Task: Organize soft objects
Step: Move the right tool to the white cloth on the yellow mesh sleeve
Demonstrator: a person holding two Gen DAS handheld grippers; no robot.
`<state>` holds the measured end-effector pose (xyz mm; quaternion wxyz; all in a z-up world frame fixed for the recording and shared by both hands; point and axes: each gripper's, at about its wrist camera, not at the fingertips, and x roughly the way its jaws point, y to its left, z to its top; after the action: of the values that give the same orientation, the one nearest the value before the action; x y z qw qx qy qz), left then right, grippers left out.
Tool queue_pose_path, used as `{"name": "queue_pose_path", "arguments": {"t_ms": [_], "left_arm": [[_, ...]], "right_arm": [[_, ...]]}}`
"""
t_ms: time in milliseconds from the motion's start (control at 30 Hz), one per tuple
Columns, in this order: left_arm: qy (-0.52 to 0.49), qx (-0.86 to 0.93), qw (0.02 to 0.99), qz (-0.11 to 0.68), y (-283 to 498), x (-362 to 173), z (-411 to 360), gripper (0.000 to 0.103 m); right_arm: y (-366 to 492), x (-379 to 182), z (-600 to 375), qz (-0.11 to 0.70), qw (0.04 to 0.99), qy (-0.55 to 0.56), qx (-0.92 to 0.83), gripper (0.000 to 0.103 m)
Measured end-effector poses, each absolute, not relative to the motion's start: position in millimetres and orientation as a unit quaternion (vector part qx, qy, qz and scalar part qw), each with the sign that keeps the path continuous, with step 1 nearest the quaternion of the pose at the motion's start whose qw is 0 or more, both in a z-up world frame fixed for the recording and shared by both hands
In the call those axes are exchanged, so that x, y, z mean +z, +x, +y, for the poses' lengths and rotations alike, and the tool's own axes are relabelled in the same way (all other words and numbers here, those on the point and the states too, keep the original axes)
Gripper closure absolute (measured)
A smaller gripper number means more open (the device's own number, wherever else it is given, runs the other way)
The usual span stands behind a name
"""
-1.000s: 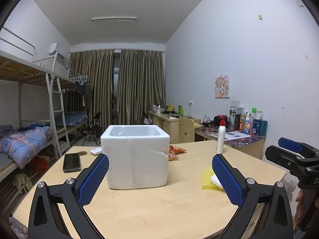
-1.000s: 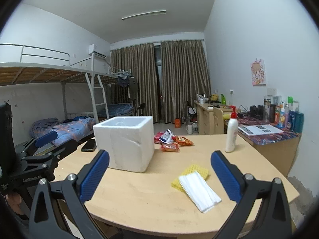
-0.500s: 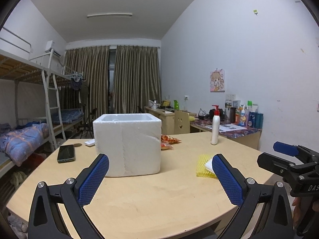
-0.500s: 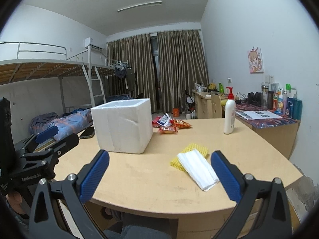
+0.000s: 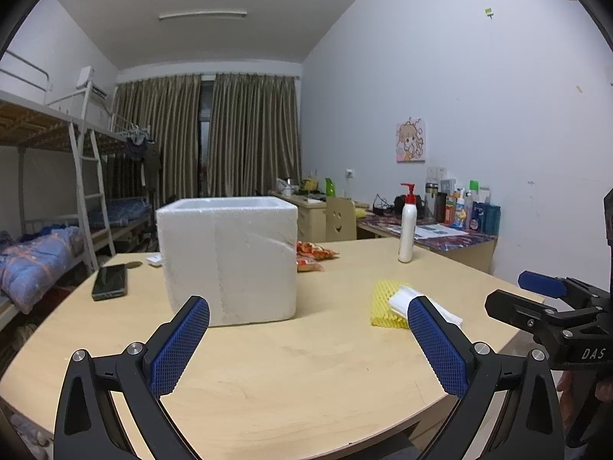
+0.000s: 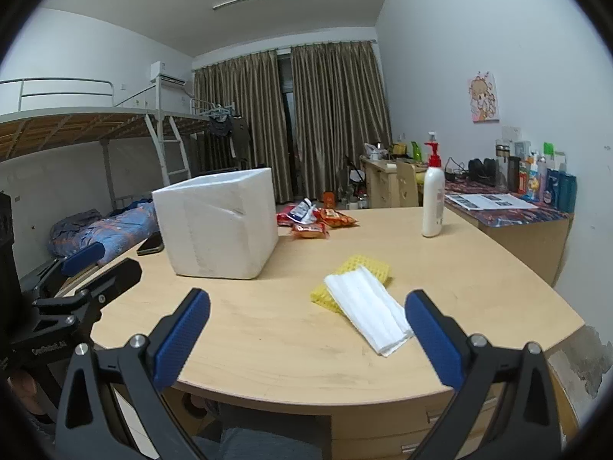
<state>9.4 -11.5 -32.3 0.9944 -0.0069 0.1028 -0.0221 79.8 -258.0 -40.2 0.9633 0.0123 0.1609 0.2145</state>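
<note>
Now closer: white cloth [image 6: 367, 312], right claw [image 6: 306, 335].

Ahead of the tool, far right: lotion bottle [image 6: 433, 201] upright on table [image 6: 268, 329]. Snack packets [image 6: 318, 220] straight ahead, far. Phone [image 5: 110, 281] ahead-left, flat. Bunk bed [image 5: 57, 176] beyond, left.

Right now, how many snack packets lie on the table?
3 visible: a red-white one, an orange one and a red one, clustered behind the box. It may hide more.
</note>
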Motion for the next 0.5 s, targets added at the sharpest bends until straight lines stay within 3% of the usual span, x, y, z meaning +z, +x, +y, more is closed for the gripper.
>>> {"name": "queue_pose_path", "arguments": {"t_ms": [500], "left_arm": [[0.0,-0.046,0.991,0.123,41.8,-43.2,-17.9,0.0]], "right_arm": [[107.9,-50.6,-267.1,0.193,0.96,0.01,0.201,0.0]]}}
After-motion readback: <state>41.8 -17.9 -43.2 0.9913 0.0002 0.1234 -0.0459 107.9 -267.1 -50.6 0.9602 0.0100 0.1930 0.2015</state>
